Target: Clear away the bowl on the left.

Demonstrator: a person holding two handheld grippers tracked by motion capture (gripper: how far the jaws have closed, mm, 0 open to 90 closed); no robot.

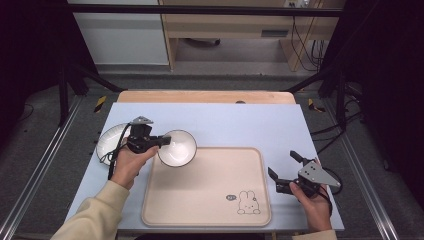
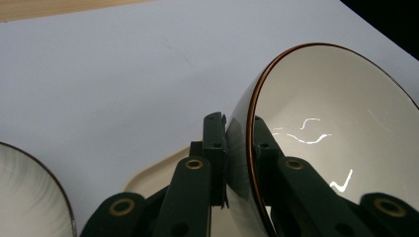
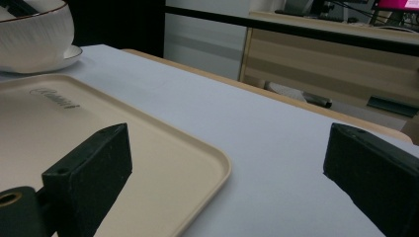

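My right gripper [image 1: 283,170] waits wide apart by the tray [image 1: 210,200]. My left gripper [image 1: 165,141] pinches the bowl [image 1: 178,148] rim, held at the tray's far corner. I should keep it level and lower it slowly onto the tray.

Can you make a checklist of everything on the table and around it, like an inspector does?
Surface: pale blue table cover over a wooden top.
Job's things: white bowl at the beige tray corner; white plate beside it.
Clutter: nothing seen.
Grippers: left gripper clamped on the bowl's rim; right gripper open, holding nothing.
Cables: black cable trails from the left gripper.
Surroundings: wooden desk, dark frame.
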